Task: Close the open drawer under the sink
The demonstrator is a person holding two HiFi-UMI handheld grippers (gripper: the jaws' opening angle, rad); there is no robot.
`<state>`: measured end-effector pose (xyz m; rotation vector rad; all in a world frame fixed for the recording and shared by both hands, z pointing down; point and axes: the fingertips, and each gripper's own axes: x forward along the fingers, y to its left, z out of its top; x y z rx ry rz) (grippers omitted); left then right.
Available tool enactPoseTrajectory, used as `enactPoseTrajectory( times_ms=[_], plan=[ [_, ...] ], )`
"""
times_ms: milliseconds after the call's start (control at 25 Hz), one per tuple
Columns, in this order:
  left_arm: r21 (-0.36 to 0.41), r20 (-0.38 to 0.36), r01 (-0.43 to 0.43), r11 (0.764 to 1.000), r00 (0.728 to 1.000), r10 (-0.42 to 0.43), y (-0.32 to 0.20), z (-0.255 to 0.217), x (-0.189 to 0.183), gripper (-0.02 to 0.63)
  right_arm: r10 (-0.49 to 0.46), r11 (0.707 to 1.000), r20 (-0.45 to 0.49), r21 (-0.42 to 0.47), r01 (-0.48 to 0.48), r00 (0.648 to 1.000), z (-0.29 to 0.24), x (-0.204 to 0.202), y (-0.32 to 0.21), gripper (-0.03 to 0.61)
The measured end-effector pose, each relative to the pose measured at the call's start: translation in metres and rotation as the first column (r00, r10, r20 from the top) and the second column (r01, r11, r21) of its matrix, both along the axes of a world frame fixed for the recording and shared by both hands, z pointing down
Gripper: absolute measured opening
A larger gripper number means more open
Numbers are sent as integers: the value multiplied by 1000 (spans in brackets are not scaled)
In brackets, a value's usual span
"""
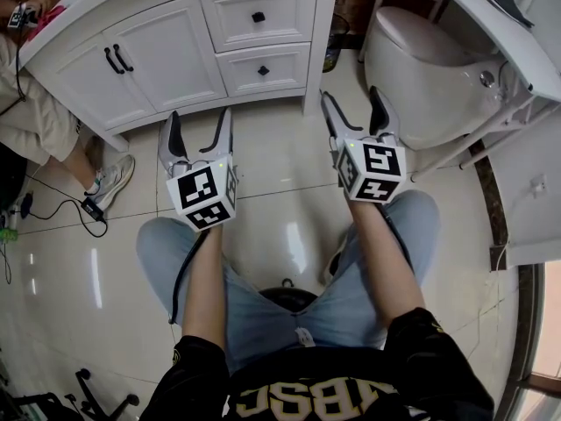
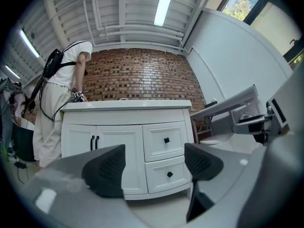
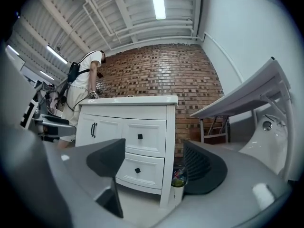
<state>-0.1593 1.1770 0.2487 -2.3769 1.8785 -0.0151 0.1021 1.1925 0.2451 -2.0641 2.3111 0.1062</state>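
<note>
Upper drawer (image 1: 259,14) and lower drawer (image 1: 263,69) of the sink vanity (image 1: 166,60) both sit flush, so closing looks done. Left gripper (image 1: 200,115) and right gripper (image 1: 351,95) are released, empty, and clear of the front.

— How are the arms held?
— The bare left forearm (image 1: 203,274) and bare right forearm (image 1: 384,248) reach forward side by side.
— And the grippers?
— The left grey two-jaw gripper with its black-and-white marker cube (image 1: 200,117) points level, jaws wide apart and empty. The right grey two-jaw gripper (image 1: 351,96) matches it, slightly farther forward.
</note>
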Motion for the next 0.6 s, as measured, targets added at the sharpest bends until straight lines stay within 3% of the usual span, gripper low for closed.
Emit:
enactPoseTrajectory(
  times_ms=[600],
  plan=[
    [-6,27,3,1000,1000,-2,0,4,5,383,-23,1000,-17,-15,23,1000,2,-9,0,376]
  ],
)
